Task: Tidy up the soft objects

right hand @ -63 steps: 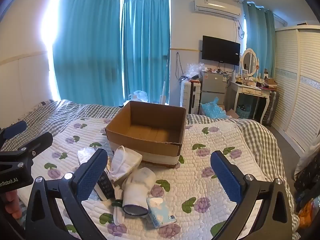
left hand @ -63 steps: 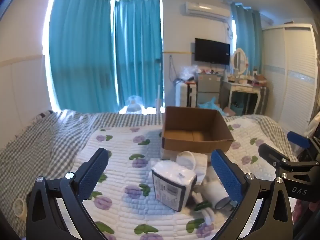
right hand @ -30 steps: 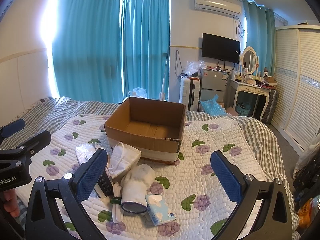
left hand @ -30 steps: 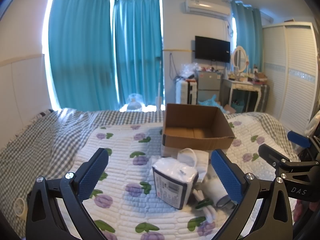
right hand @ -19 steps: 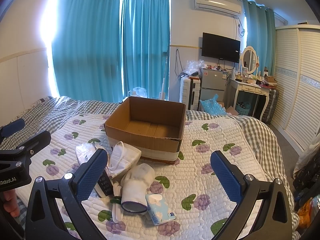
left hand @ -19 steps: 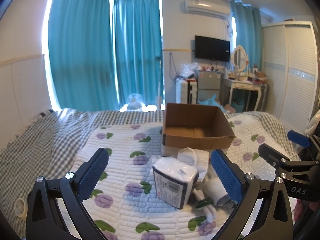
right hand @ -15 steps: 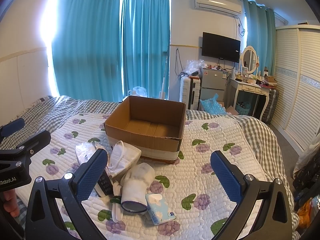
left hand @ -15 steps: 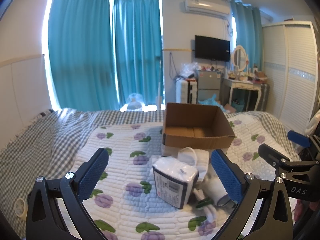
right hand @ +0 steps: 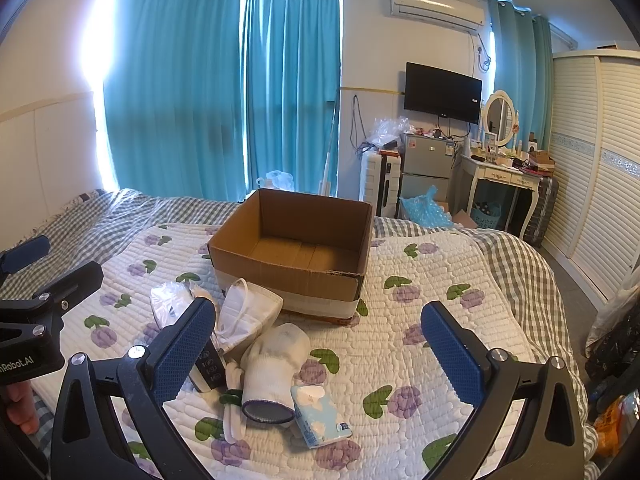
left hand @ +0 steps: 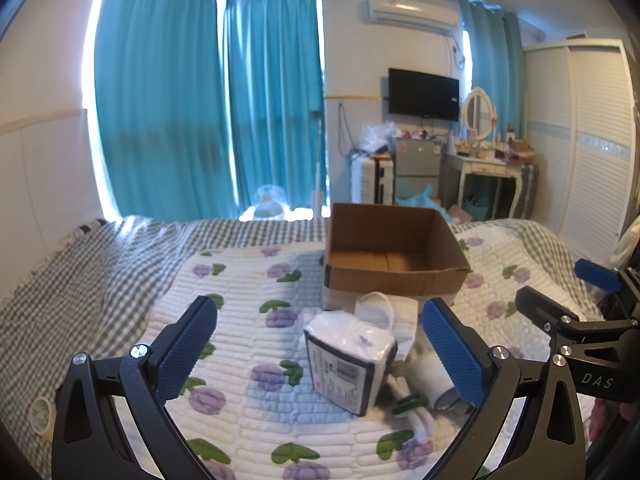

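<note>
An open, empty cardboard box stands on the flowered quilt. In front of it lies a pile: a plastic-wrapped tissue pack, a white face mask, a white glove and a small blue tissue packet. My left gripper is open and empty, hovering over the tissue pack. My right gripper is open and empty, above the glove and blue packet. Each gripper shows at the edge of the other's view.
The bed has a checked blanket around the quilt. A roll of tape lies at the left. Beyond the bed stand a dressing table, a small fridge, a suitcase and a wardrobe.
Both views have shifted very slightly; the grippers stay open and the objects on the bed have not moved.
</note>
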{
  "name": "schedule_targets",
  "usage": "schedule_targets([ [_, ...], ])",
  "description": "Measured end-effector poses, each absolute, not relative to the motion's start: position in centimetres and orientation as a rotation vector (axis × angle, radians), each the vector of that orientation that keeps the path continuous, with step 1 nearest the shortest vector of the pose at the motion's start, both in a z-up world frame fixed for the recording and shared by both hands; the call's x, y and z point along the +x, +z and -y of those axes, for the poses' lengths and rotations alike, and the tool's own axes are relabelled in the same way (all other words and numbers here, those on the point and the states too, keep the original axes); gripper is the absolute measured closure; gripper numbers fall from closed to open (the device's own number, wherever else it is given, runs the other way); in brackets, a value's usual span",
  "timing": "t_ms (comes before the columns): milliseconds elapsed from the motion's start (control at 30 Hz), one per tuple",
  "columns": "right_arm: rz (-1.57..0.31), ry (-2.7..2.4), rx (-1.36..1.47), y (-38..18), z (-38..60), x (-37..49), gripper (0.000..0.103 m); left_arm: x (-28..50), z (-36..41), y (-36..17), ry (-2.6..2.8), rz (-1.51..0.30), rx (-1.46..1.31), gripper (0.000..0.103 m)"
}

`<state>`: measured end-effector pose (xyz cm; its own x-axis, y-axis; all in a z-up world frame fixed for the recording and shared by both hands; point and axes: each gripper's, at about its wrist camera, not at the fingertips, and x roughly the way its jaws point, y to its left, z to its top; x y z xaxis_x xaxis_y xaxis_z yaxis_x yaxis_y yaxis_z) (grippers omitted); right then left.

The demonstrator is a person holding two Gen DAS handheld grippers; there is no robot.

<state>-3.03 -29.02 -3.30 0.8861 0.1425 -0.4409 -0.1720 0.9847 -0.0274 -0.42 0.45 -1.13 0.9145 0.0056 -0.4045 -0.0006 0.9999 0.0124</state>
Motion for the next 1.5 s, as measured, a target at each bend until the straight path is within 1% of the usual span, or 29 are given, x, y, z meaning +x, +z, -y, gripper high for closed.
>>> schedule_targets([
  [600,-0.457,0.165,-0.068,-3.3,29.0,-3.1,0.0,-0.2,-0.2,-1.5,0.008,-0.418,0.029,0.0],
  [900,-0.427,0.17,-0.074,-1.1,30.0,-4.5,0.0,-2.1,1.8,0.9,-0.002,-0.396,0.057,0.0],
  [1000,-0.441,0.169,-0.073,-0.4,30.9,-4.8,0.0,-1.9,2.6,1.0,-0.015,-0.421,0.054,0.0],
  [1100,-0.497,0.209,-0.069,-0.3,31.5,-4.4,0.0,-1.3,3.2,0.0,-0.02,-0.47,0.046,0.0],
  [1233,-0.562,0.218,-0.17,-2.0,31.7,-3.5,0.0,-0.2,4.2,-2.5,-0.018,-0.547,0.058,0.0],
  [1400,-0.735,0.258,-0.279,-7.8,32.0,-0.9,0.0,1.4,4.8,-6.4,0.007,-0.658,0.054,0.0],
  [1500,-0.822,0.28,-0.321,-11.0,31.6,0.7,0.008,2.2,5.1,-8.6,0.012,-0.729,0.032,0.0],
])
